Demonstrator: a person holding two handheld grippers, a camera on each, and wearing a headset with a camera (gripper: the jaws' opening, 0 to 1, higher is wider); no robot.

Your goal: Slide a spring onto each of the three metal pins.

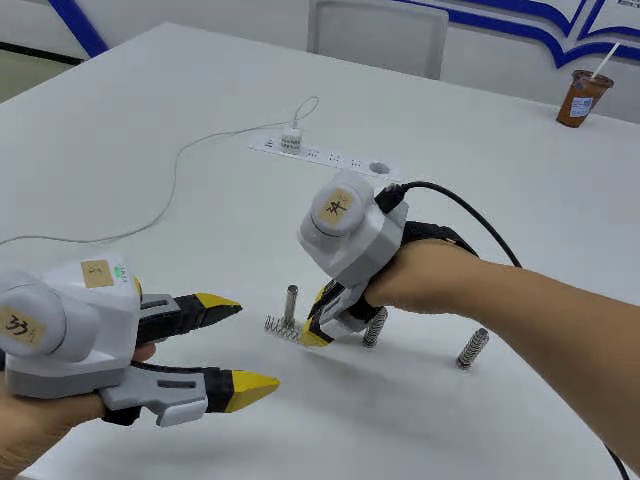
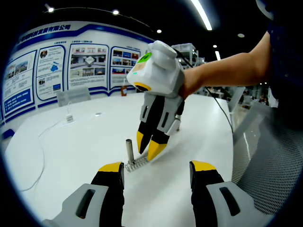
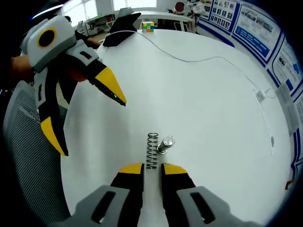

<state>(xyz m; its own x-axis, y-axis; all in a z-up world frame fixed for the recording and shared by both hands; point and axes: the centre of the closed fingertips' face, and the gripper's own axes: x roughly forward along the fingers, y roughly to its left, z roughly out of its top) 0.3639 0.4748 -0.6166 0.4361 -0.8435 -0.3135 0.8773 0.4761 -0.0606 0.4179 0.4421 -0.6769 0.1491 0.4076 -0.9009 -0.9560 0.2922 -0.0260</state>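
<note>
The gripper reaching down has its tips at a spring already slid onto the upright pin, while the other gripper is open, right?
Not quite. The spring lies flat on the table beside the bare pin, not on it, as the right gripper view shows. The right gripper does have its tips at it, and the left gripper is open.

Counter [image 1: 150, 120], centre: pin [image 1: 291, 303] stands upright. Loose spring [image 1: 282, 328] lies flat at its foot, on the near side. Right hand-held gripper [image 1: 315, 335] comes in from the right, jaw tips at that spring's right end. Second spring [image 1: 375, 327] stands just right of this gripper, third spring [image 1: 472, 347] farther right. Left hand-held gripper [image 1: 257, 343] is near left, apart from the pin. Power strip [image 1: 325, 157] lies far behind the pin. Cup [image 1: 581, 97] stands far right. Chair [image 1: 378, 35] sits beyond the far edge.
</note>
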